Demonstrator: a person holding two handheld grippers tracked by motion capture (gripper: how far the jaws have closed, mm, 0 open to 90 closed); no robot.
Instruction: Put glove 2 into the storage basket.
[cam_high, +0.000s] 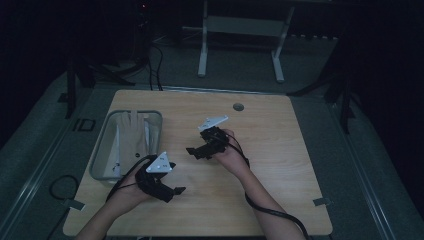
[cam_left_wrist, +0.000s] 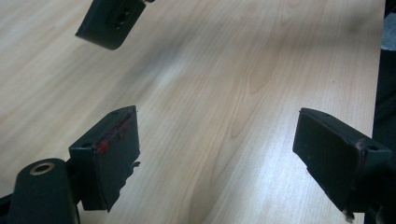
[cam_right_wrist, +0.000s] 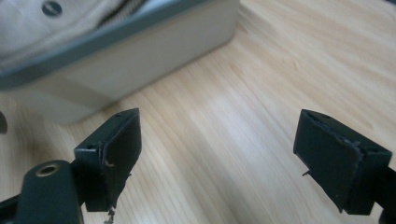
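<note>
Both hand-held grippers hover low over the wooden table (cam_high: 280, 150). My left gripper (cam_high: 171, 192) is near the front left, its jaws wide apart with nothing between them; in the left gripper view the left gripper (cam_left_wrist: 224, 149) frames bare wood. My right gripper (cam_high: 195, 151) is at the table's middle, pointing left toward a grey bin (cam_high: 101, 150). In its own view the right gripper (cam_right_wrist: 219, 154) is open and empty, with the bin (cam_right_wrist: 140, 51) just beyond its left jaw. A jaw of the right gripper (cam_left_wrist: 109, 21) shows at the top left of the left gripper view.
The bin holds pale gloves or cloth (cam_high: 131, 137), also visible as cloth (cam_right_wrist: 28, 23) in the right gripper view. A round grommet (cam_high: 238, 107) sits near the table's far edge. Cables trail off the front edge. A white stand (cam_high: 240, 30) is on the floor beyond.
</note>
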